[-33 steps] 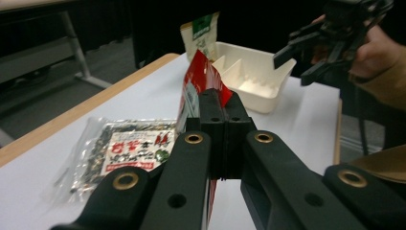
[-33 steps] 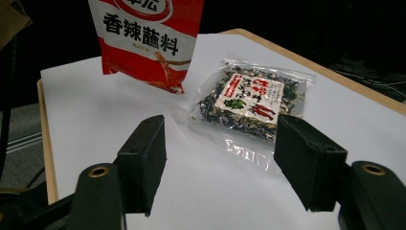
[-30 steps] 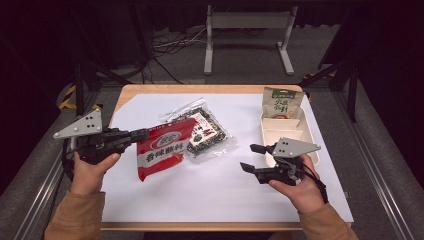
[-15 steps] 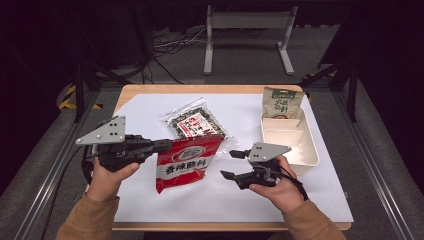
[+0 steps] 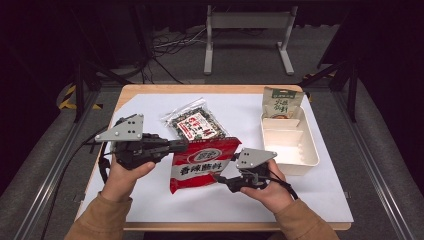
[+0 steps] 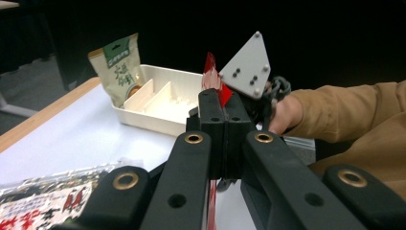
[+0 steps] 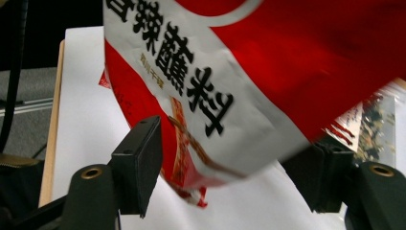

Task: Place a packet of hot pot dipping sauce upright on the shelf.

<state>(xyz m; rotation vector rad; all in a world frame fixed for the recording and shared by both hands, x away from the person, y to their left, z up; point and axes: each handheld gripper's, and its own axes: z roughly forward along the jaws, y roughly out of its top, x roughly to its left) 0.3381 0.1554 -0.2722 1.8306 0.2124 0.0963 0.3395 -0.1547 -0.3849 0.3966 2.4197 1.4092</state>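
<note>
Lab – dark room, floor cables [image 5: 165,47], metal stand [image 5: 247,35].

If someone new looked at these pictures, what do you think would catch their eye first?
Most likely the red packet, held up over the middle of the white sheet with its edge pinched in the shut left gripper. The right gripper reaches in from the other side, its open jaws around the packet's lower corner. Next, the cream divided tray at the right, a green pouch leaning at its far end.

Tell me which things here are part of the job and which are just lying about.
In use: red packet, left tongs shut on its edge, right tongs open around its lower corner.
Lying about: clear packet, green pouch, tray.
</note>
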